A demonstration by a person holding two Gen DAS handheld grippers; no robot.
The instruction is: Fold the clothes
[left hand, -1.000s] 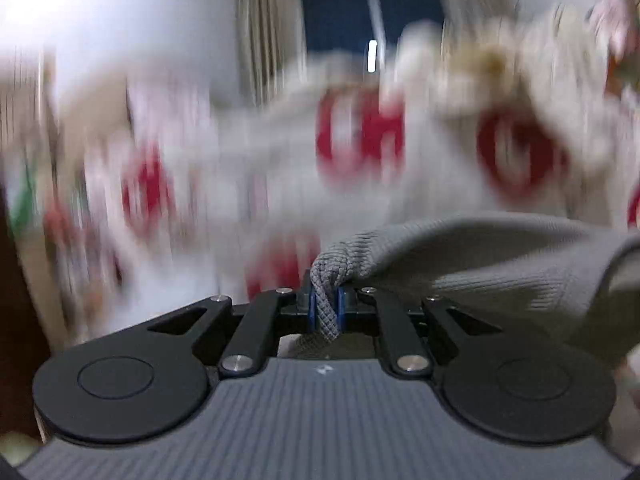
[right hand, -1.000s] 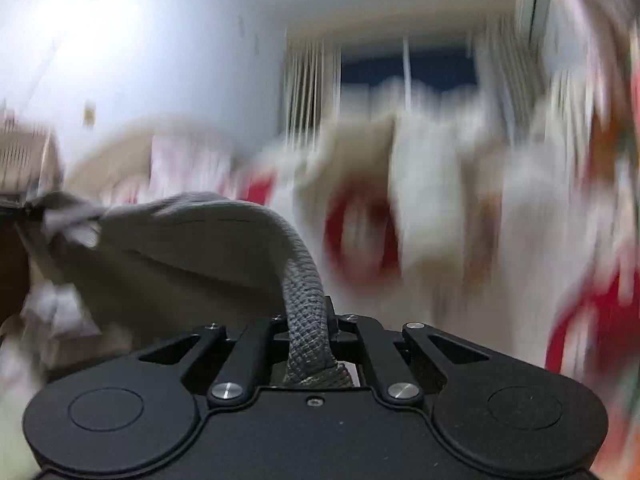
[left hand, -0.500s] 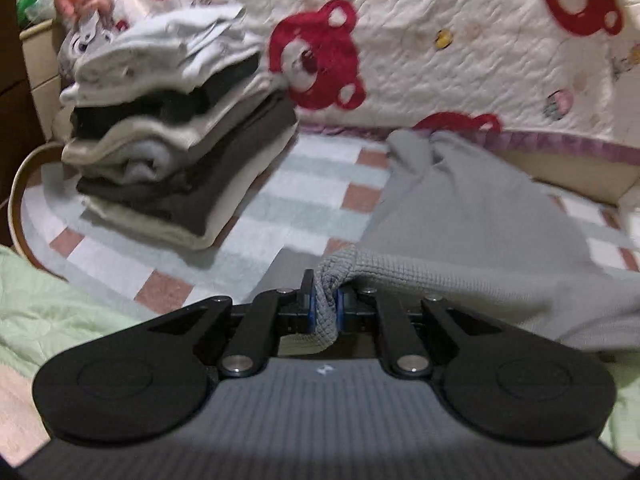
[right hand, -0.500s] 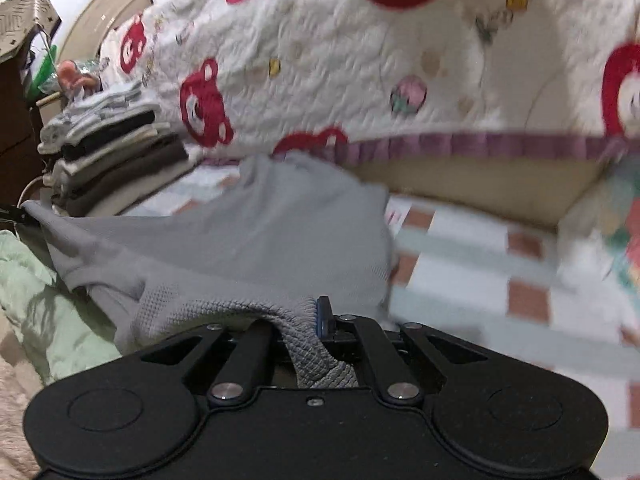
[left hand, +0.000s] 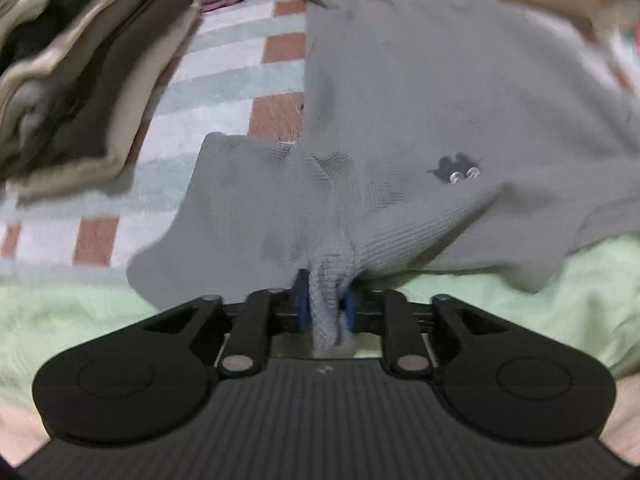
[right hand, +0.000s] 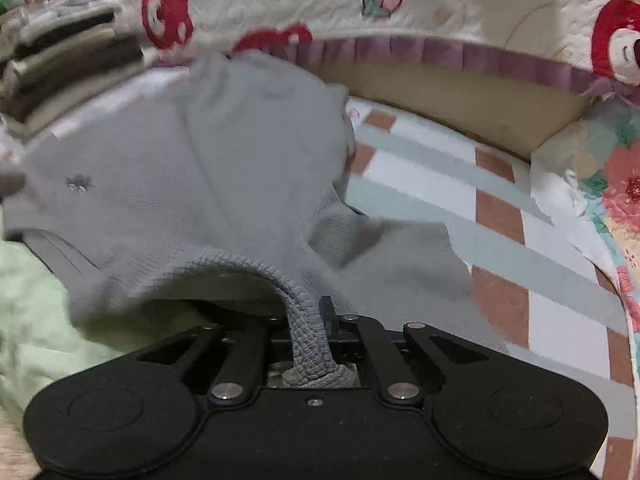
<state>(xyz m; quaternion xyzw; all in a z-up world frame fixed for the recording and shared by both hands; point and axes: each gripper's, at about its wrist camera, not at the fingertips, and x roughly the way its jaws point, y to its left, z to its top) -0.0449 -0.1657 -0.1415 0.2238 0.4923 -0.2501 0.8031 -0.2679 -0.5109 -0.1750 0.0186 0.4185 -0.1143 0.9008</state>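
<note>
So, where things stand right now:

left gripper (left hand: 325, 309): jaws have just been easing apart, but a bunched ribbed edge of the grey top (left hand: 440, 120) sits between the blue pads (left hand: 304, 312) and looks lightly pinched

right gripper (right hand: 310, 332): same story, jaws just been loosening, a rope of the grey hem runs through them and touches both sides

grey top: laid out across the checked sheet (left hand: 224, 92), near edge hanging over the green blanket (left hand: 520, 312), one sleeve flopped out on each side

done so far: a stack of folded clothes (right hand: 60, 60) sits off to the left, by the bear quilt (right hand: 400, 4)

left to do, I'd guess: let go, tuck the sleeves in, fold the body, add it to the stack
</note>
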